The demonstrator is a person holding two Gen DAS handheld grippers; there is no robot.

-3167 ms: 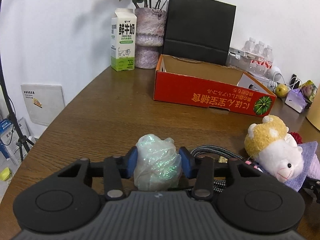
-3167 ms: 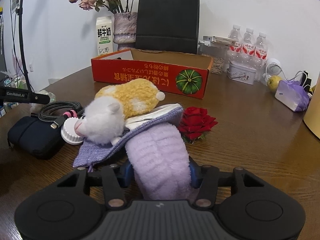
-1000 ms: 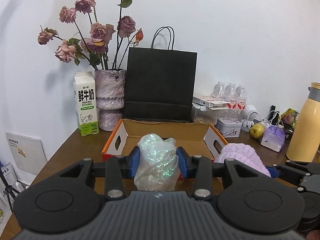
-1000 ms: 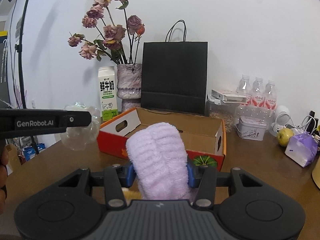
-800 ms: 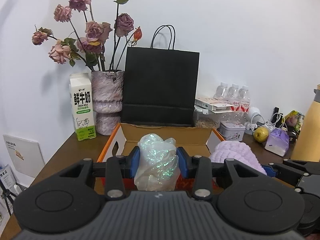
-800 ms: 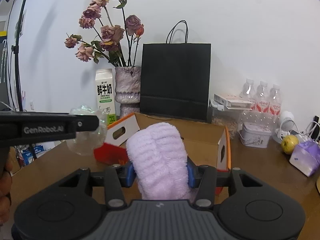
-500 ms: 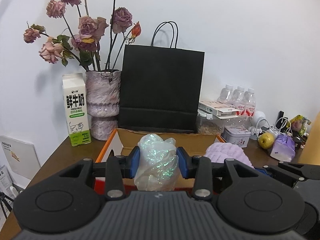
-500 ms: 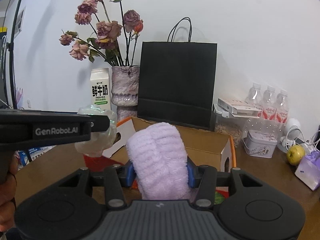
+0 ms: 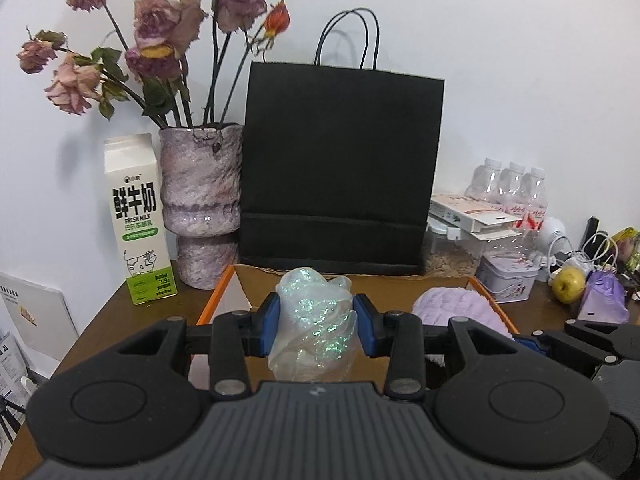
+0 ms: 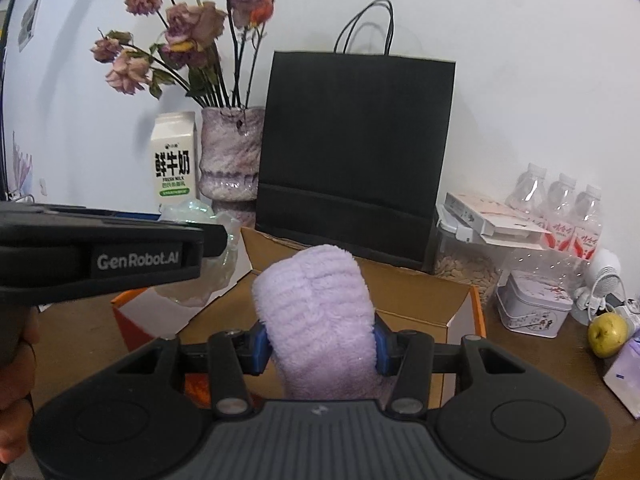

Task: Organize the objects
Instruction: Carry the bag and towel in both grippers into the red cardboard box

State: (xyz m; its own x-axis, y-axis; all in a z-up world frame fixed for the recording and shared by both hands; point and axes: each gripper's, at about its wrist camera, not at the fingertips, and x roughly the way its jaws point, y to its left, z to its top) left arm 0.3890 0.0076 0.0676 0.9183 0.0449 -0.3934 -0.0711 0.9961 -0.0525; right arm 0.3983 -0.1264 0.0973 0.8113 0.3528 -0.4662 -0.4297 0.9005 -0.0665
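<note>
Cardboard box (image 9: 448,286) (orange outside) lies below both: left hand-held gripper (image 9: 316,322) clenches, seemingly, crumpled iridescent plastic (image 9: 314,320); right hand-held gripper (image 10: 318,344) clenches a lilac fluffy cloth (image 10: 320,312).

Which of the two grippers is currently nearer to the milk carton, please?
Left. The left gripper, holding the iridescent bag, is on the milk carton side of the box; the right gripper is farther away.
</note>
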